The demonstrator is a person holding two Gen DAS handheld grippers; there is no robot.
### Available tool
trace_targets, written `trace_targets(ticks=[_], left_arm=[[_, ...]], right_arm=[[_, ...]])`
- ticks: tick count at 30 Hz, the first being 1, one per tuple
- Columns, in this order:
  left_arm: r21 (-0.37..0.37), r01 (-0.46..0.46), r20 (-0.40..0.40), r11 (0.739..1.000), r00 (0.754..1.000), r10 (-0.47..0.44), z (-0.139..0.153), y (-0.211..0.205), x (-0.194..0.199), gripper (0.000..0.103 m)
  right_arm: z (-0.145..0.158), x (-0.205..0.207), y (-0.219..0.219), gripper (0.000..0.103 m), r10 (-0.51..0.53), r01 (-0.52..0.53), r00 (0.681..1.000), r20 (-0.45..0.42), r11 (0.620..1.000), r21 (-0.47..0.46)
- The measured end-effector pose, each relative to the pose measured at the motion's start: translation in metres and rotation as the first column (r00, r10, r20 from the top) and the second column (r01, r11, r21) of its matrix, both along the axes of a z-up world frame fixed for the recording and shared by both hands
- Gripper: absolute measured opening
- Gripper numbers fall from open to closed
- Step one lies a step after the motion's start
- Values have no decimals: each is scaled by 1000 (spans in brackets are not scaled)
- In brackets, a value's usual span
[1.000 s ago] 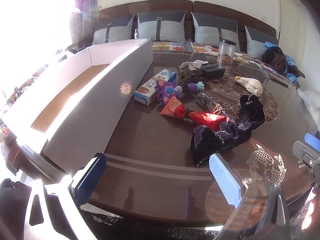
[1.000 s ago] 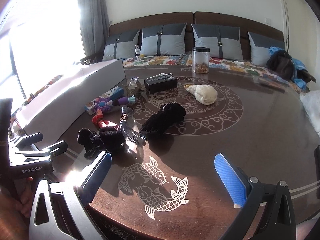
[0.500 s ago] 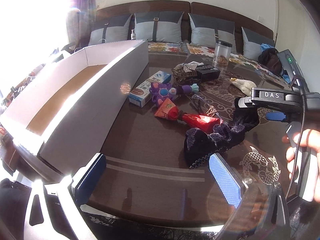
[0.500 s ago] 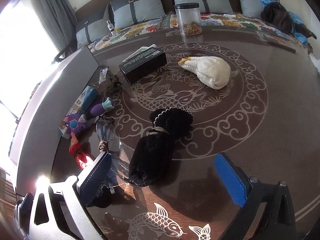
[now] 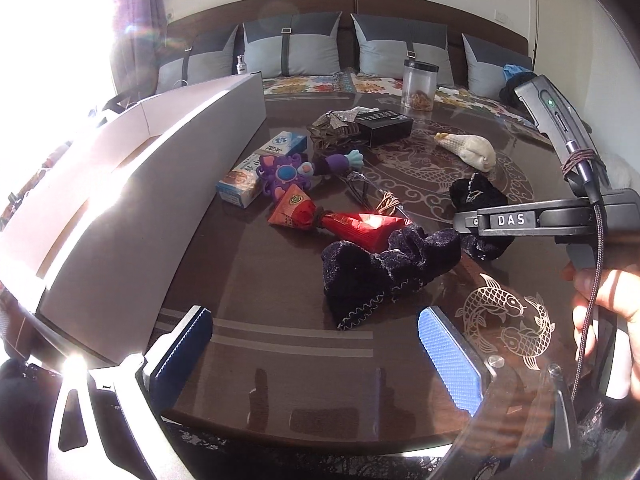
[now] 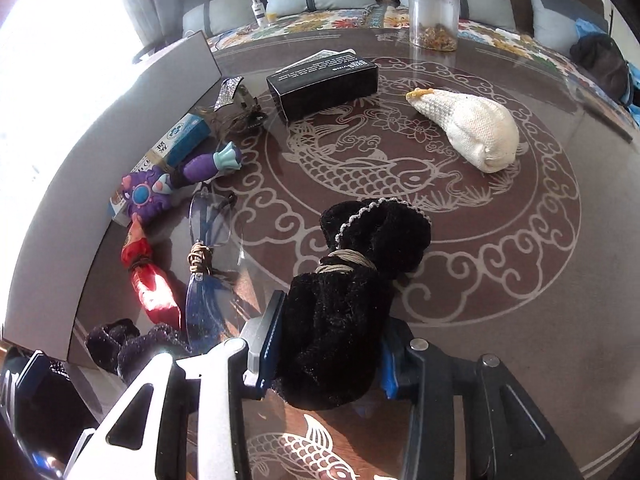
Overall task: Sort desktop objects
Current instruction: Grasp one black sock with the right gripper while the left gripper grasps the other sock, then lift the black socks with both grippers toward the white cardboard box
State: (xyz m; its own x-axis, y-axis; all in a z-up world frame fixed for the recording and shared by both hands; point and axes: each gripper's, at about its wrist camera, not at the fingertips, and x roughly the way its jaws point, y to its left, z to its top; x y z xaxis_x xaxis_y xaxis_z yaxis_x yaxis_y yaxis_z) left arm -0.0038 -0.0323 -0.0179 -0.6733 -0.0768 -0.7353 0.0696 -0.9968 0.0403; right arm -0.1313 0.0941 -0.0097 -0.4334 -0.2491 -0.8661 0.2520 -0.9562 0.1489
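Left wrist: we hold the left gripper [image 5: 320, 350] spread, nothing between its fingers, over a dark glossy table [image 5: 288, 300] with fish inlay; grey-cushioned sofa [image 5: 304, 46] behind. Right wrist: our right gripper [image 6: 326, 354], just closing, pinches the black velvet pouch [image 6: 340, 320] lying on the table's near edge.

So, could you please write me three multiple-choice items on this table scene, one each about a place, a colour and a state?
1. Where does the black box lie?
A. inside the long white carton
B. on the table, left of the white knitted pouch
C. on the sofa

2. What colour is the velvet pouch in the right claw?
A. black
B. red
C. white

3. How is the left claw?
A. shut on the clear jar
B. shut on the purple toy
C. open, holding nothing

Key: 1 B, the box rests on the table beside the knitted pouch. 2 A, its fabric is black. 3 C, only tabletop shows between its pads.
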Motion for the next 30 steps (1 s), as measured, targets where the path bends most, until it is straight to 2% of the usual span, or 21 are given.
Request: trace_targets(ticks=[5,10,11,13,15,17,25,30], left_arm=[[-17,25,12,1000,1000,-25,-5,8,0,103],[-18,25,26,1000,999,-25,-10,10,-1,103],[-15,23,29,1000,999,-23,-10,10,-2,103],[-10,19,35,1000,999,-18,-11,10,-2,103],[-12,16,37,1000,999,-16,-12,11,-1,103],[-16,16,36,1000,999,-16,-12,12,0,103],[-26,19,43,999,999,-17,-15,12,0,103],[-18,12,40,1000,999,-12,-14,11,0,103]], right_arm=[[1,39,25,40,58,-57,998,-33,997,48],[-2,73,64,41,13,-12,998,-67,1000,23],[-3,78,69,43,0,2,997,-77,1000,17],[-5,81,79,55,-36,36,997,-72,999,4],[-4,81,82,74,-60,59,996,-70,998,-15],[-2,81,82,84,-71,69,994,-87,997,-22],[-11,84,65,88,-18,22,996,-85,999,48],[-14,86,57,94,1,7,996,-94,996,86]])
